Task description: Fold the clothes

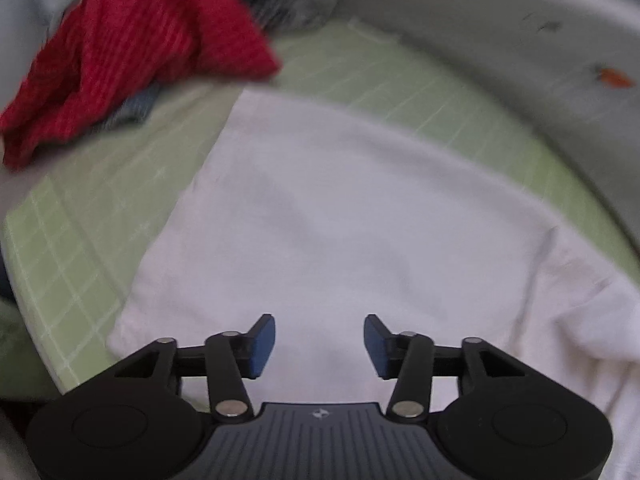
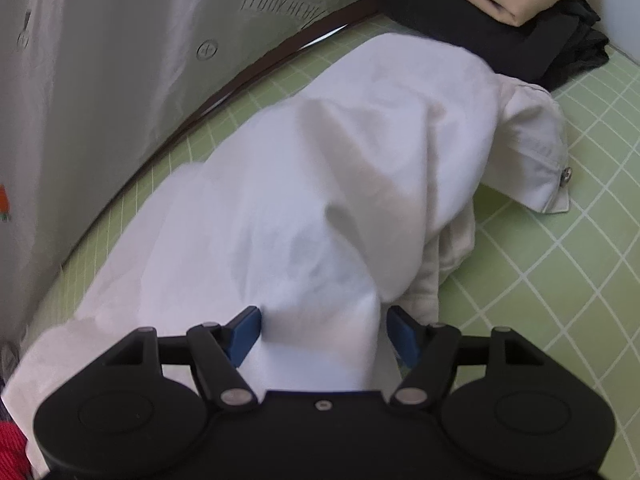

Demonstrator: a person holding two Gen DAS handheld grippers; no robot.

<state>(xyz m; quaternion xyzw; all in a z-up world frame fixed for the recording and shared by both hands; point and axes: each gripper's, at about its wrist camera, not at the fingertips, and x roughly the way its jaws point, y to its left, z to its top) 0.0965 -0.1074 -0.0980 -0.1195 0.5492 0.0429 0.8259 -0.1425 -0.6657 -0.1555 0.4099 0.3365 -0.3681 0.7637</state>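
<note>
My left claw (image 1: 319,344) hangs spread above the white shirt (image 1: 340,216), which lies on the green gridded worktop (image 1: 76,248) — my right claw (image 2: 324,336) stands wide too, a raised fold of the shirt between its fingers.

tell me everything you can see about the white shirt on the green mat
The white button-up shirt looks like thin woven cotton. It lies partly folded and rumpled on the green gridded mat, one buttoned cuff sticking out toward the folded black garment. A raised fold sits between the right gripper fingers; the left gripper hovers open above its smoother part.
</note>
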